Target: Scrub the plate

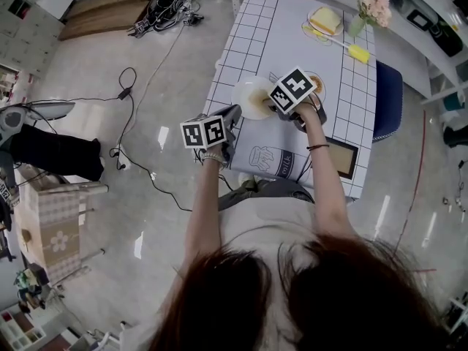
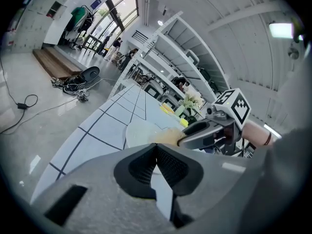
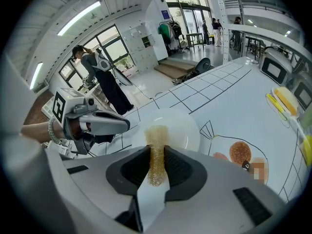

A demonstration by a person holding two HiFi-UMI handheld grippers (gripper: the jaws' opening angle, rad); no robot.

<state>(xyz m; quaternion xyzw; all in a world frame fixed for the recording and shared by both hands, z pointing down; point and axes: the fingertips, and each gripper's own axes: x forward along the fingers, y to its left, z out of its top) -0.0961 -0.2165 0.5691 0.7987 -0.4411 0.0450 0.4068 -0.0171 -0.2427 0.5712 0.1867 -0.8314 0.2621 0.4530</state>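
A round white plate [image 1: 248, 93] lies on the grid-patterned tablecloth [image 1: 256, 28]. My right gripper [image 1: 269, 107] reaches over the plate's right side, shut on a yellow-brown scrub pad [image 3: 157, 140] whose end rests on the plate [image 3: 183, 126]. In the left gripper view the pad [image 2: 165, 137] shows pressed on the plate [image 2: 136, 130]. My left gripper [image 1: 234, 112] is shut with nothing between its jaws, its tip by the plate's near-left rim. I cannot tell if it touches. The left gripper [image 3: 105, 124] also shows in the right gripper view.
At the table's far end stand a plate of bread [image 1: 325, 20], a yellow sponge [image 1: 358, 53] and a vase of flowers [image 1: 373, 6]. A blue chair [image 1: 387, 97] is on the right. Cables [image 1: 128, 93] trail across the floor at left.
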